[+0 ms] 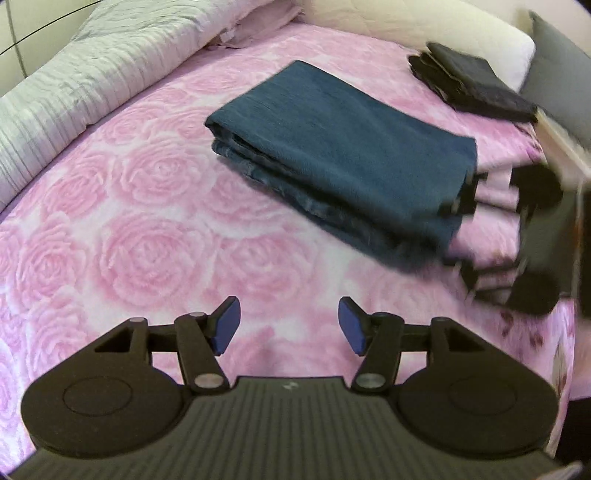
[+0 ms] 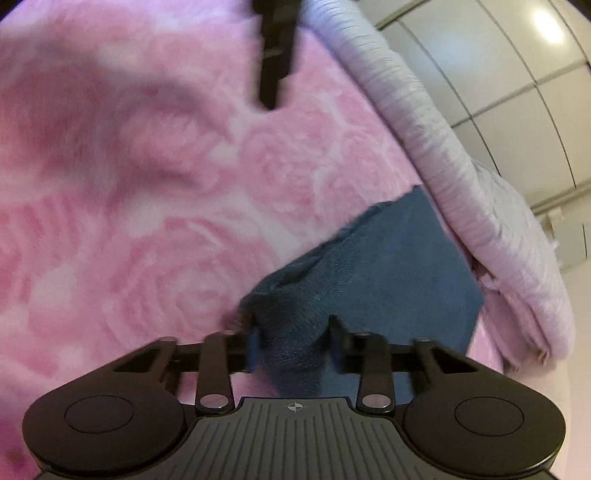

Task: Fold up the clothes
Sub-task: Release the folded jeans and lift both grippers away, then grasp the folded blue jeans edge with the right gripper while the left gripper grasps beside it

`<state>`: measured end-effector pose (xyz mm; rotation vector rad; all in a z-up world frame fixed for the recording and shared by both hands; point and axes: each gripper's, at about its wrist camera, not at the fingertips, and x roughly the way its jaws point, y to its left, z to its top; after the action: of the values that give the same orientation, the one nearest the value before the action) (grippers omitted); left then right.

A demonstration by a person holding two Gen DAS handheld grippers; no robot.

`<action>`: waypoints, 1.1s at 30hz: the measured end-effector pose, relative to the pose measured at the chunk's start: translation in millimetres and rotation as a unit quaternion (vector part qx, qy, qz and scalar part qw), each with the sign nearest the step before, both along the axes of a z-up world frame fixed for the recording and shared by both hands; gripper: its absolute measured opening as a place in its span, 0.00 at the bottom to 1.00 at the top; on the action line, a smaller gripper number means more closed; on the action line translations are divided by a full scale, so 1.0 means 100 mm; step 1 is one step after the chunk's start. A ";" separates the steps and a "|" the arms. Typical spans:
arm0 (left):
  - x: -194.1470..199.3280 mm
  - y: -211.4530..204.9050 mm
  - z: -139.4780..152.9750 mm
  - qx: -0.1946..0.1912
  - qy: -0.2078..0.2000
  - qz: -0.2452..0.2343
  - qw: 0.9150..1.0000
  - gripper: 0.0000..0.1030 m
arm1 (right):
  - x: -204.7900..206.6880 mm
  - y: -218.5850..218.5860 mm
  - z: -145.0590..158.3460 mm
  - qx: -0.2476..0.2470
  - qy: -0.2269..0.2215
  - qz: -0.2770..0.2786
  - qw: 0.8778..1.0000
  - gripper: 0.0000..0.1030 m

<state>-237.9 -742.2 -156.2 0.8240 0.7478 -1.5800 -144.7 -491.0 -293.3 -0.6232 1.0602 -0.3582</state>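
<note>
A blue garment [image 1: 343,155], folded into a thick rectangle of several layers, lies on a bed [image 1: 147,240] covered in a pink rose-print blanket. In the left wrist view it sits in the middle of the bed, far from the camera and a little to the right. The right hand-held gripper [image 2: 291,328] is clamped on a bunched corner of the blue garment, the cloth pinched between its two fingers; in the left wrist view this gripper [image 1: 461,236] shows as a dark, motion-blurred shape at the garment's right edge. The left hand-held gripper [image 1: 289,325] hovers over bare blanket near the camera, its blue-padded fingers [image 1: 226,325] spread wide and holding nothing. A folded black garment [image 1: 476,83] lies at the far right of the bed, apart from the blue one, beside a white pillow [image 1: 443,33] and a grey cushion [image 1: 554,59]. A rolled pale quilt [image 1: 85,92] runs along the bed's far left edge.
</note>
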 end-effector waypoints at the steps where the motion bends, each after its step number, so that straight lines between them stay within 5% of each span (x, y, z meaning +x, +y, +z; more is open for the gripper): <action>1: -0.03 0.02 0.01 0.000 -0.004 -0.007 1.000 0.53 | -0.06 -0.01 0.12 0.005 -0.005 -0.001 1.000 0.27; 5: -0.24 0.03 0.09 -0.023 -0.038 -0.054 0.998 0.54 | -0.46 -0.12 0.52 0.016 0.000 0.016 1.000 0.26; 8: -0.51 0.02 0.12 -0.065 -0.115 -0.119 0.984 0.65 | -0.96 -0.27 0.73 0.032 0.027 0.040 0.998 0.26; 10: -0.79 0.01 0.05 -0.101 -0.200 -0.193 0.955 0.68 | -1.29 -0.37 0.82 0.044 0.044 0.045 0.997 0.26; 12: -1.07 0.02 -0.10 -0.136 -0.276 -0.272 0.912 0.68 | -1.55 -0.46 0.84 0.054 0.058 0.033 0.996 0.26; 16: -1.46 0.04 -0.51 -0.191 -0.364 -0.377 0.830 0.69 | -1.72 -0.51 0.82 0.068 0.048 0.005 0.997 0.26; 19: -1.63 0.00 -0.79 -0.231 -0.420 -0.400 0.781 0.71 | -1.75 -0.49 0.83 0.075 0.033 -0.006 0.997 0.26; 21: -1.67 -0.05 -0.90 -0.244 -0.446 -0.404 0.760 0.83 | -1.80 -0.49 0.86 0.078 0.022 -0.012 0.997 0.26; 23: -1.69 -0.11 -0.99 -0.248 -0.466 -0.406 0.746 0.84 | -1.81 -0.55 0.92 0.082 0.014 -0.015 0.996 0.26; 26: -1.65 -0.25 -1.12 -0.220 -0.492 -0.408 0.737 0.79 | -1.82 -0.59 0.94 0.088 0.009 -0.019 0.996 0.26; 28: -1.56 -0.32 -1.11 -0.208 -0.492 -0.401 0.744 0.78 | -1.83 -0.61 0.94 0.094 0.004 -0.026 0.995 0.26; 30: -1.47 -0.35 -1.10 -0.208 -0.496 -0.400 0.742 0.78 | -1.83 -0.62 0.93 0.099 0.000 -0.034 0.994 0.26; 33: -1.37 -0.40 -1.05 -0.199 -0.468 -0.413 0.756 0.68 | -1.84 -0.64 0.92 0.107 -0.006 -0.045 0.993 0.26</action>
<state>-374.7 -781.7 -261.0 1.5348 -0.7794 -1.6476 -328.4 -554.9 -201.4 -0.3816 1.0999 -0.3208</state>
